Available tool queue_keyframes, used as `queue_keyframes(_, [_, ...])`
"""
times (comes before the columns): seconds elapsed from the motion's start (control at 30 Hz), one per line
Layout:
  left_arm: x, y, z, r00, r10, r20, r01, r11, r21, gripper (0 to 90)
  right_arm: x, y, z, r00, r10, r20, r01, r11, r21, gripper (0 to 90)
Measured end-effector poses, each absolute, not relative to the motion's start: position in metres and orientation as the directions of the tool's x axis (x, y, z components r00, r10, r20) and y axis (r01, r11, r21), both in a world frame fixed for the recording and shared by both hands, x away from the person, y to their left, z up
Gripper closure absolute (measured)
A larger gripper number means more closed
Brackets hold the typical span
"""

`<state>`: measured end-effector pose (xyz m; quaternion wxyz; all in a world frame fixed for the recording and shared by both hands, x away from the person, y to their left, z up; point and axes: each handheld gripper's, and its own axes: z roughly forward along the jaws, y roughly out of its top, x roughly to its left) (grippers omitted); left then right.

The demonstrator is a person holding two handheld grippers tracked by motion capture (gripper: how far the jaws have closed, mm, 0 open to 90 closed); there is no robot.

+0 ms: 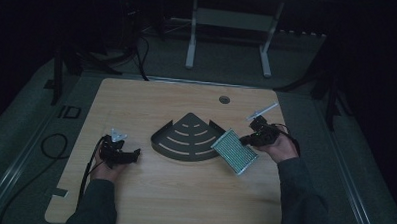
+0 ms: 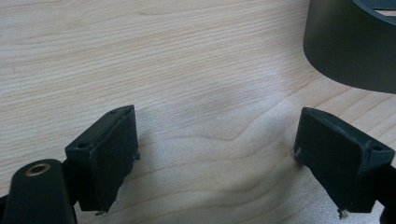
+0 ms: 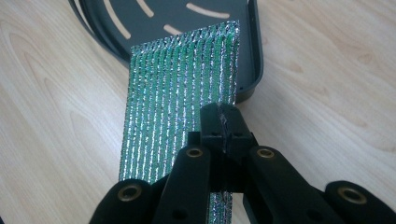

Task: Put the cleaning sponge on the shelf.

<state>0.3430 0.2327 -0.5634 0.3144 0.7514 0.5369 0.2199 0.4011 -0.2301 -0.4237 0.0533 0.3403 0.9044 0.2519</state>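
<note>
- Wood counter (image 1: 183, 201), light grain.
- Dark fan-shaped slotted tray (image 1: 185, 139) at counter centre.
- Silver-green foil pad (image 1: 233, 152) leans on tray's right corner, other end on counter.
- Right claw (image 3: 223, 122) clamped on pad edge.
- Left claw (image 2: 215, 154) jaws apart, empty, near tray's left.

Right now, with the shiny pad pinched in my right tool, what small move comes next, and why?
Probably carry the right tool slightly forward and lower the foil pad onto the dark slotted tray; its far edge already overlaps the tray rim, while the left tool sits open on the table.
</note>
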Motion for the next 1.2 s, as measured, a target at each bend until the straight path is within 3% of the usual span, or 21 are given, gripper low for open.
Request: queue_keyframes(1.2, [0.343,0.232,-0.563,0.328,0.945,-0.008,0.669,-0.226,0.708,13.9,0.451,-0.19,-0.402,-0.765,0.643,0.031,0.549,0.627,0.553,89.6])
